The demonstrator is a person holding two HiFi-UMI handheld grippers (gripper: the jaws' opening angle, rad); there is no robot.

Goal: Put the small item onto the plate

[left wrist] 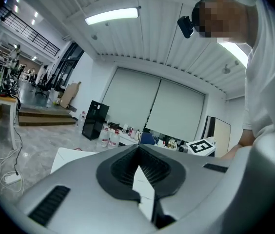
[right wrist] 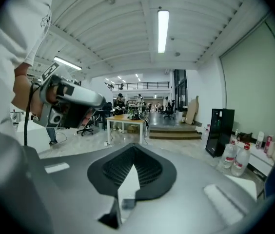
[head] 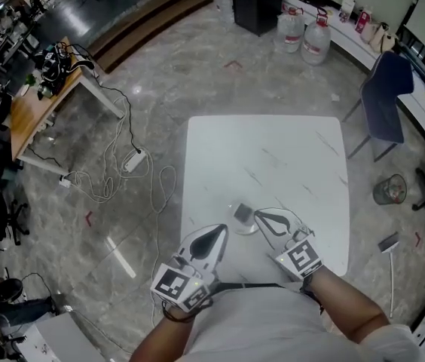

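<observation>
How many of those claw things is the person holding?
2. The left claw and the right claw hover side by side over the near part of the white table, one in each hand.

The head view looks steeply down over the near edge of the white table (head: 273, 157). Each gripper view sits low, close behind its jaws: the left faces the far black cabinet (left wrist: 92, 120), the right the wooden desk (right wrist: 127, 123) at left. All three share that cabinet.
</observation>
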